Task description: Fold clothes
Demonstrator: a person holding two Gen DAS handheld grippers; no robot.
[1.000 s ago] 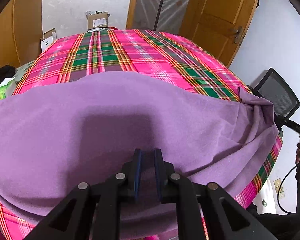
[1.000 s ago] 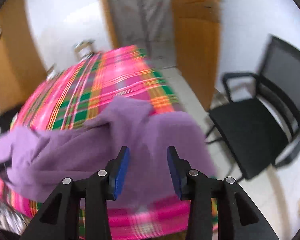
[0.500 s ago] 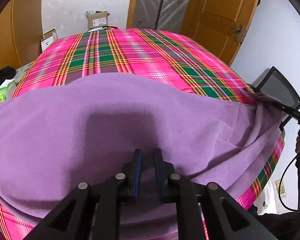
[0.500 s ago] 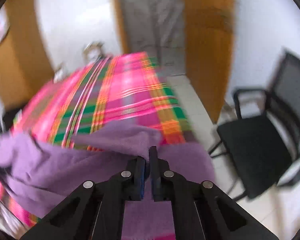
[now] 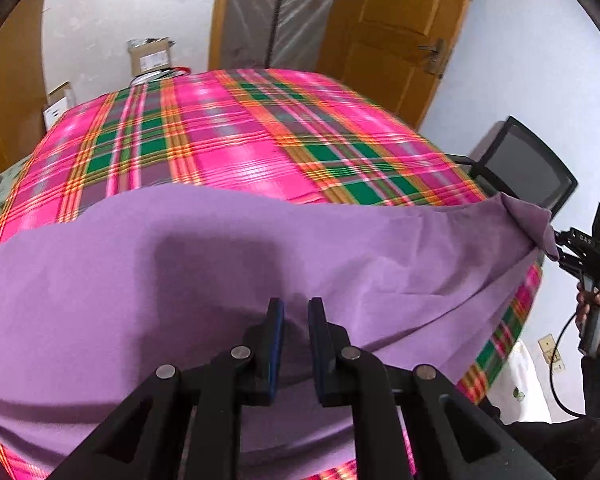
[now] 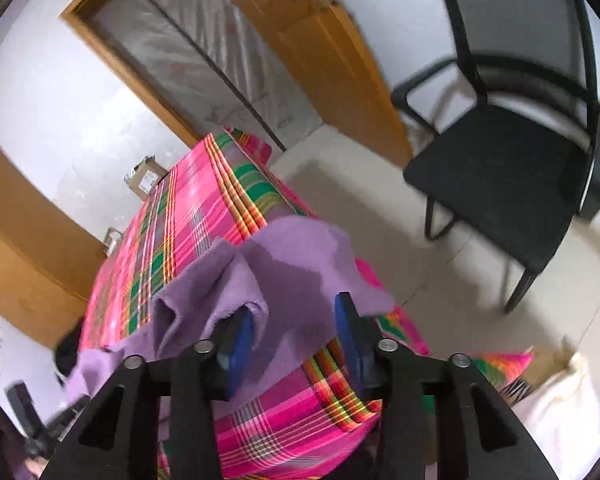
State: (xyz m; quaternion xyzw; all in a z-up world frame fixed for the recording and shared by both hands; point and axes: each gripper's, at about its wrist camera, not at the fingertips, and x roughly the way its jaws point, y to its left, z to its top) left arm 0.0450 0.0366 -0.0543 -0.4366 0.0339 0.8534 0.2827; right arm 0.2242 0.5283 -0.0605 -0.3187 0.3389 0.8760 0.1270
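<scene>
plaid tablecloth (image 5: 236, 152) | black chair (image 6: 512, 168) | wooden door (image 5: 396, 36) | cardboard box (image 5: 150, 56)

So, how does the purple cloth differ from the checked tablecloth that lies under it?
The purple cloth is plain, one colour; the tablecloth is checked in pink, green and orange. The purple cloth is creased and bunched at one corner; the tablecloth lies smooth. The purple cloth covers only the near part; the tablecloth covers the whole top. Both hang over the near edge.
</scene>
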